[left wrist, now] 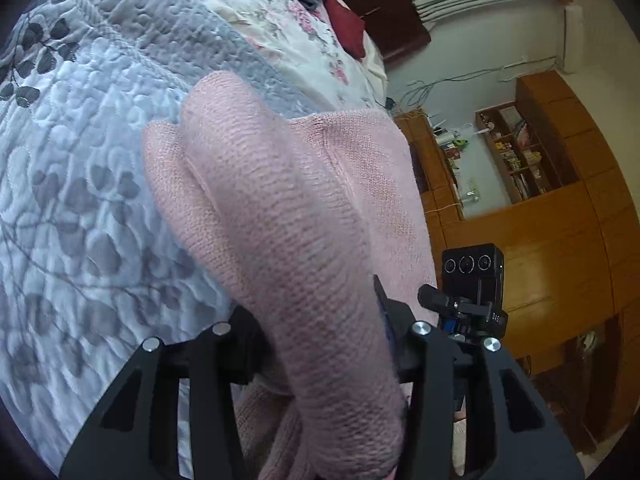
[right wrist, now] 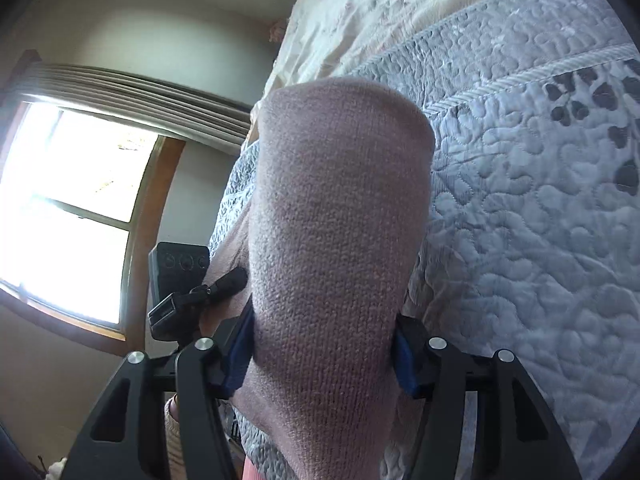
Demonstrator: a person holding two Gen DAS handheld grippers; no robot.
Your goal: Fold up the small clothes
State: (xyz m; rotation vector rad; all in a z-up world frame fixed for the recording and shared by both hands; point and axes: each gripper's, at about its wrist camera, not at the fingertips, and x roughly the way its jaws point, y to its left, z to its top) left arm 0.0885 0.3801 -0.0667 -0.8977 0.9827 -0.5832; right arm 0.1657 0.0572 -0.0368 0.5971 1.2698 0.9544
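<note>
Both tongs are clamped on the same pink knitted garment [left wrist: 288,216], and that shared hold is what the coming move turns on. In the left wrist view the left tongs [left wrist: 320,360] pinch a thick bunched fold that runs straight forward from between the fingers and droops at its far end over the grey quilt [left wrist: 80,200] on the bed, with a flatter panel of the knit spreading off to the right. In the right wrist view the right tongs [right wrist: 324,356] grip another broad fold of the garment [right wrist: 336,220], blue pads [right wrist: 404,364] pressed into it on both sides, the cloth again reaching forward along the fingers and curving down toward the quilt [right wrist: 540,220]. So the long axis of each held piece lies in line with its tongs, and the cloth between them is lifted off the bed, though how much of it rests on the quilt farther out I cannot tell. Neither hand is clearly the nearer one; each has its own edge (the other tool's black camera block [left wrist: 472,264] shows at the side of each view, so the two are held close together). The knit looks soft, loose and fairly thick, likely to sag and stretch rather than hold a crease, so I judge the next lay-down needs both edges lowered evenly.
</note>
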